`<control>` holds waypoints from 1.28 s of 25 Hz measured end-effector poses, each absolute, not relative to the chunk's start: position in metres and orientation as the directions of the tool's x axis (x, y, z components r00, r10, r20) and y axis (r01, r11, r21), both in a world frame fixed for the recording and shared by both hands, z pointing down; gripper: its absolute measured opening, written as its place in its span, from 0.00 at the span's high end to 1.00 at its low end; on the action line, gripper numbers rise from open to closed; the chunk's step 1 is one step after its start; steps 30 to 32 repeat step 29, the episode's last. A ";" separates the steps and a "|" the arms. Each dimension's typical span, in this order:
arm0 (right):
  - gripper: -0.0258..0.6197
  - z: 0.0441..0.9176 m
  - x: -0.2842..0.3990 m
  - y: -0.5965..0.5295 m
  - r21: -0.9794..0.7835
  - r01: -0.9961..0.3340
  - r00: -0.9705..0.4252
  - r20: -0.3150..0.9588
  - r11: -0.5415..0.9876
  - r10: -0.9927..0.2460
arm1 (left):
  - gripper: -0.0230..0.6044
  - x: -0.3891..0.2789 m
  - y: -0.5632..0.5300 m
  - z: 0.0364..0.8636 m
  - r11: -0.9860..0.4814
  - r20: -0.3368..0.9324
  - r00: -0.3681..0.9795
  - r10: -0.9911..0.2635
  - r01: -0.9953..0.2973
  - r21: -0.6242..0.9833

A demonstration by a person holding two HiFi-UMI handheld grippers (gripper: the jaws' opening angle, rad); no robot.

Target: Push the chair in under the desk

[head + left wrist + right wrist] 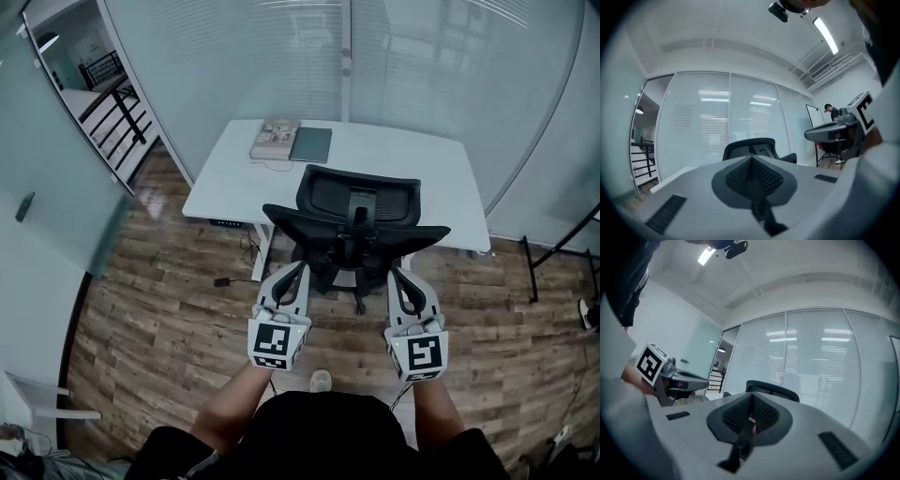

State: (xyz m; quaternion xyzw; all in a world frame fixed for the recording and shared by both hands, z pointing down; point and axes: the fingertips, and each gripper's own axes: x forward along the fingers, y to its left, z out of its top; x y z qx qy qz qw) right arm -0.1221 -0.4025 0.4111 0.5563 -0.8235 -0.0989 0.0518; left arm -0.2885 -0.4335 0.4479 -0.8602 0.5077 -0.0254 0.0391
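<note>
holding both tools level in front of you, you have the left gripper (751, 161) with its jaws pressed together and nothing between them. the right gripper (751, 403) is the same, jaws closed and empty. from the head view they sit side by side with the marker cubes nearest you, each pointing at the black mesh chair (356, 220), one toward each side of its back. whether either tip touches the chair cannot be told from above; in both gripper views the backrest shows beyond the closed jaws. the chair stands at the near edge of the white desk (225, 183), its back toward you and its base out on the wood floor (159, 319). a book (275, 138) and a grey flat case (311, 144) lie together at the desk's far edge, by the glass wall (281, 56).
</note>
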 end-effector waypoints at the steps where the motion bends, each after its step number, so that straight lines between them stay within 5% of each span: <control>1: 0.96 0.412 -0.120 -0.400 0.212 -0.911 -0.367 -0.023 0.354 -0.930 | 0.94 -0.289 -0.432 0.450 -0.482 0.010 0.483 -0.875 -0.871 -0.093; 32: 0.96 0.365 -0.112 -0.412 0.303 -0.909 -0.326 -0.091 0.285 -0.941 | 0.94 -0.271 -0.434 0.396 -0.550 -0.067 0.550 -0.832 -0.835 -0.019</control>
